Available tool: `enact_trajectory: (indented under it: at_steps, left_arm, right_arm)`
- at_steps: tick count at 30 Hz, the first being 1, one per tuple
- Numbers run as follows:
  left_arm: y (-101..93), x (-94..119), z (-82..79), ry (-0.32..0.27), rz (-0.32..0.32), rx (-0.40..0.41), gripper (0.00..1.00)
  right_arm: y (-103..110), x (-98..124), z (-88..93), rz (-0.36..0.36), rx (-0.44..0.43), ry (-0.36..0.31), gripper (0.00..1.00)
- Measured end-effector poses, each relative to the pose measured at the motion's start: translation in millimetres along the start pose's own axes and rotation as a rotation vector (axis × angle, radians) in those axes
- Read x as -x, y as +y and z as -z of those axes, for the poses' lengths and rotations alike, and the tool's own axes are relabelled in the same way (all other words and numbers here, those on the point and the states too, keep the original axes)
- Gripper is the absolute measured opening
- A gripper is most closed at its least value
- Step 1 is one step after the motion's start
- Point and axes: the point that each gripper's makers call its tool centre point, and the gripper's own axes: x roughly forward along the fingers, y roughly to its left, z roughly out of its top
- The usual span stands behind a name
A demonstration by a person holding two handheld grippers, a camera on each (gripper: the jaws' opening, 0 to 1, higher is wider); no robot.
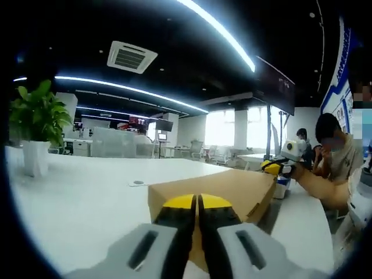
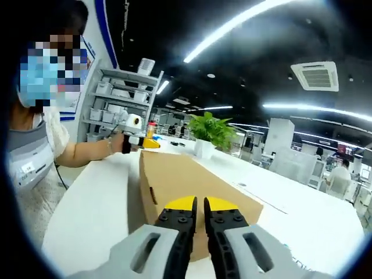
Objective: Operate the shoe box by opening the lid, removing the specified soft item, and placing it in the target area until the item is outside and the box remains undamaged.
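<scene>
A brown cardboard shoe box lies on the white table with its lid down. In the left gripper view, my left gripper sits at the box's near end, its yellow-tipped jaws pressed together over the top edge. The right gripper is at the far end of the box, held by a person's arm. The right gripper view looks along the box from the other end. There my right gripper rests at the near top edge with its jaws almost touching, and the left gripper is at the far end.
A potted plant in a white pot stands on the table, also visible as the plant past the box. Grey shelves with bins line the wall. A person sits at the right. A small round disc lies near the box.
</scene>
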Motion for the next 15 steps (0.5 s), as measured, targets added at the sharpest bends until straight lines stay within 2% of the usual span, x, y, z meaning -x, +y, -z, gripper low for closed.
enact_trajectory:
  at_steps: [4, 7, 10, 15]
  left_arm:
    - [12.7, -1.6, 11.0, 0.043, -0.056, 0.018, 0.01]
    - [15.7, -3.3, 19.3, 0.075, -0.083, 0.001, 0.01]
    - [14.7, -5.2, 25.6, 0.098, -0.089, -0.014, 0.01]
    - [13.0, -9.1, 34.8, 0.136, -0.075, -0.026, 0.01]
  right_arm:
    - [-20.9, 1.3, 13.6, 0.095, -0.044, 0.065, 0.0]
    - [-26.7, 0.5, 18.1, 0.117, -0.072, 0.081, 0.0]
    - [-35.0, 0.3, 26.6, 0.158, -0.073, 0.125, 0.0]
    - [-26.4, -3.4, 30.6, 0.113, -0.084, 0.145, 0.0]
